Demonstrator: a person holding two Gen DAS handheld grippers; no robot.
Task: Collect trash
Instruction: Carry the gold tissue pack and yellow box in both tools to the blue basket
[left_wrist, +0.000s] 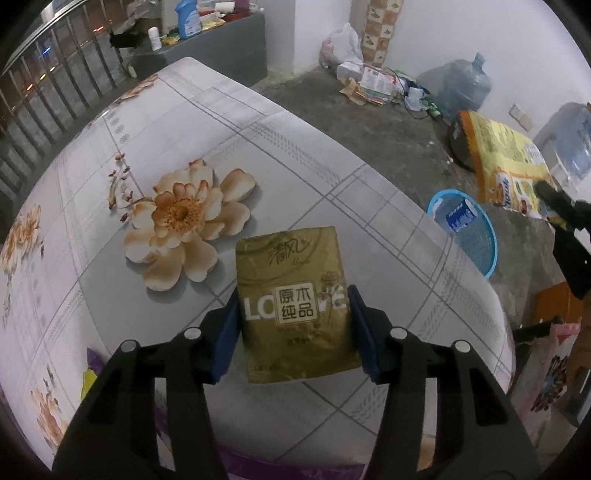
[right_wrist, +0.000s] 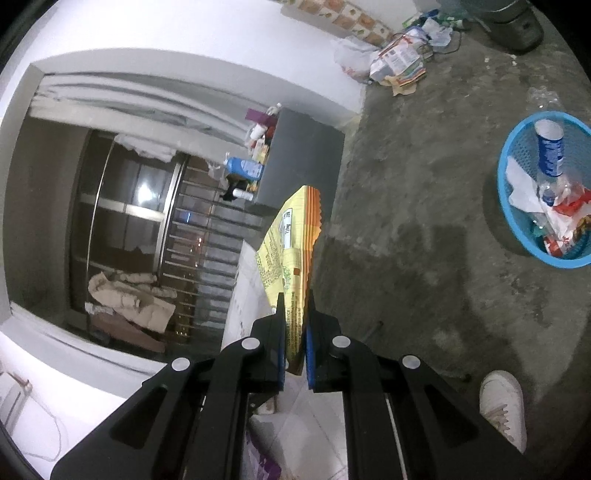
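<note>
Straddling a glossy gold rectangular tissue pack (left_wrist: 295, 306) lying near the worktop's (left_wrist: 155, 110) floral-clothed right edge: left hand-held gripper (left_wrist: 295, 332), blue pads apparently just touching its sides. Pinching a crinkled yellow snack bag (right_wrist: 291, 254) flat: right hand-held gripper (right_wrist: 295, 325), jaws narrow. Sitting on rough concrete floor: blue mesh basket (right_wrist: 509, 206).

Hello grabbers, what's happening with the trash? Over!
Left gripper jaws around gold tissue pack on the table. Right gripper shut on yellow bag. Blue basket on floor, path clear.
</note>
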